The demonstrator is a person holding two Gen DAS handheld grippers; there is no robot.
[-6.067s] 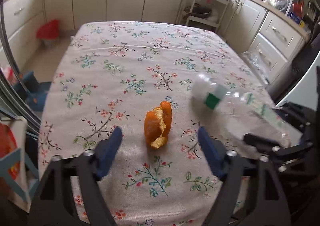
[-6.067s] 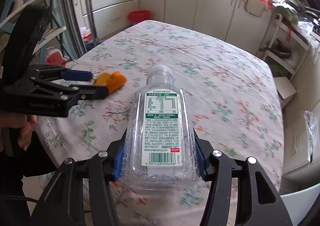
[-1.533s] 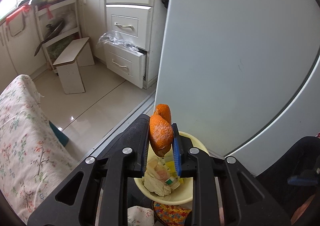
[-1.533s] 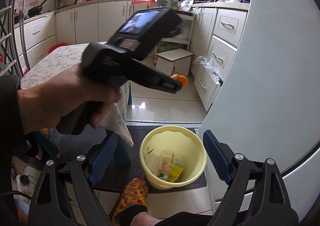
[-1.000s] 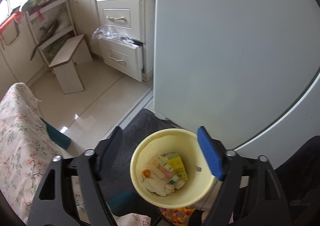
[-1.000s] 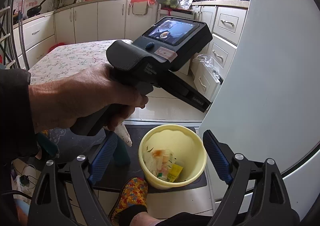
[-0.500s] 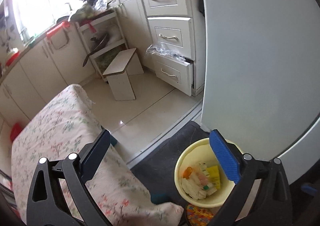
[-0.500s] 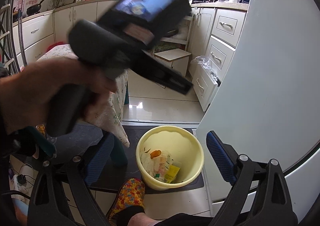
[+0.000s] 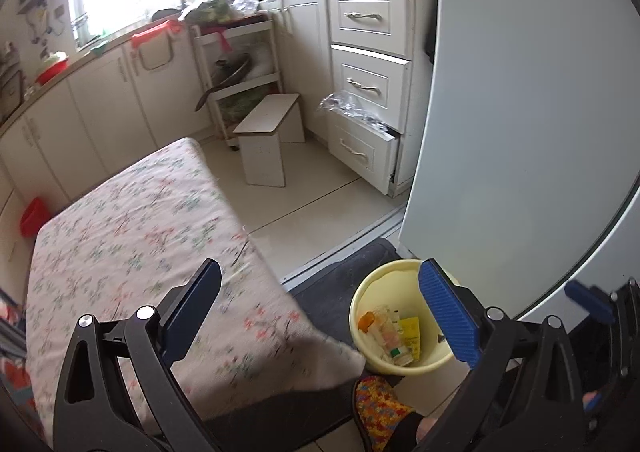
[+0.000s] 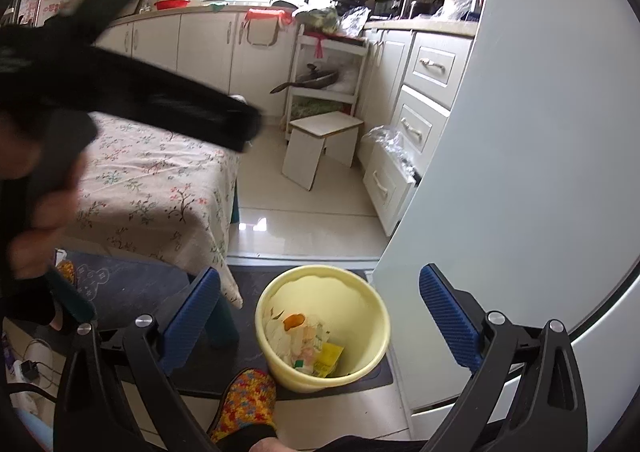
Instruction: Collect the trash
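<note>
We are holding the left gripper (image 9: 320, 312) spread and empty, because the orange peel (image 10: 295, 320) has just dropped into the yellow bin (image 10: 360, 292), so more trash is waiting.

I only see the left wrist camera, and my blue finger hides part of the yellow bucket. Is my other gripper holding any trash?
Observer: No. In the right wrist view the right gripper has its jaws opening and nothing between them.
Operator: Is the bucket full?
Observer: No. From there the yellow bucket shows its whole rim. The trash only covers the bottom, with an orange peel on top.
Operator: What's under the table?
Observer: A teal table leg stands on the dark mat, and some cables lie on the floor nearby.
</note>
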